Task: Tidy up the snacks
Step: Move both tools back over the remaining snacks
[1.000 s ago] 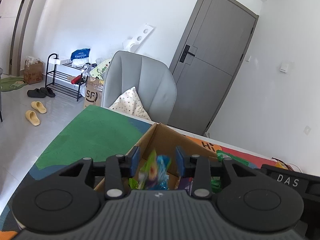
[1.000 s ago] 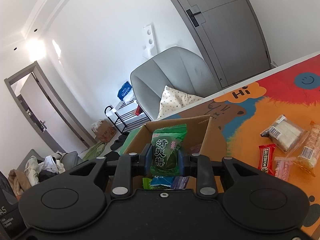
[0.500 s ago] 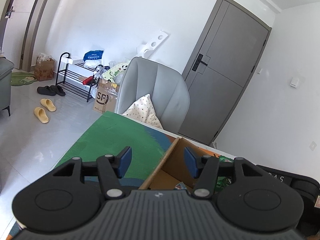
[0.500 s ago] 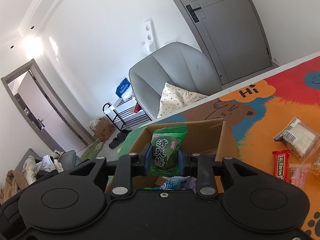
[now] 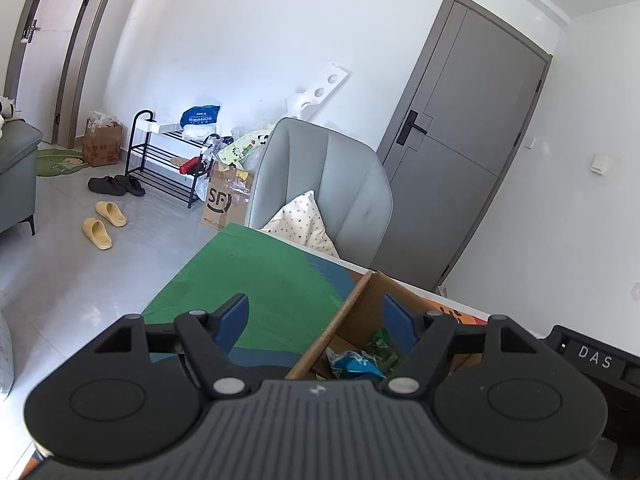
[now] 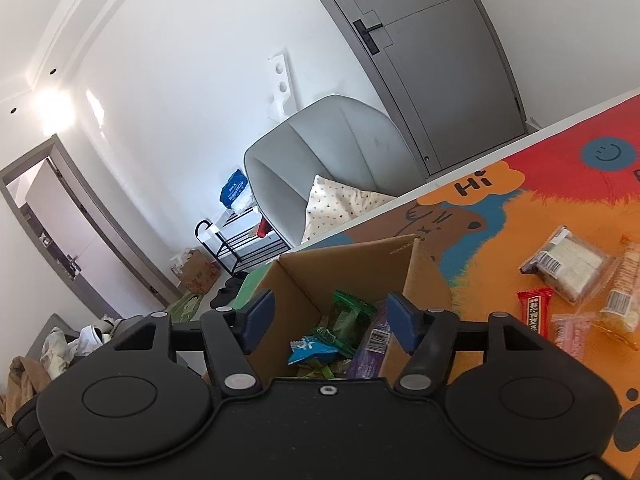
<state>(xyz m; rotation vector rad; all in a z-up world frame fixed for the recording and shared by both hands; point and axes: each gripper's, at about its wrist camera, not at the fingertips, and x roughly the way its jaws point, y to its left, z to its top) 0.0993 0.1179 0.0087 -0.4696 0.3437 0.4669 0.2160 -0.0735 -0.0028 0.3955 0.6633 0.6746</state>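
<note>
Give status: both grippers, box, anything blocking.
Left gripper open, empty. Right gripper open, empty, above cardboard box. Green packet in box; red bar on mat. Nothing blocking.

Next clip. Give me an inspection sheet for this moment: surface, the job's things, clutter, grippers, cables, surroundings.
Surface: table under a colourful cartoon mat.
Job's things: open cardboard box holding green, blue and purple snack packets; red snack bar, clear-wrapped white cakes and pink packet lie loose on the mat.
Clutter: black case marked DAS.
Grippers: left gripper open, empty; right gripper open, empty, over the box.
Cables: nothing seen.
Surroundings: grey armchair with dotted cushion, grey door, shoe rack, yellow slippers.
</note>
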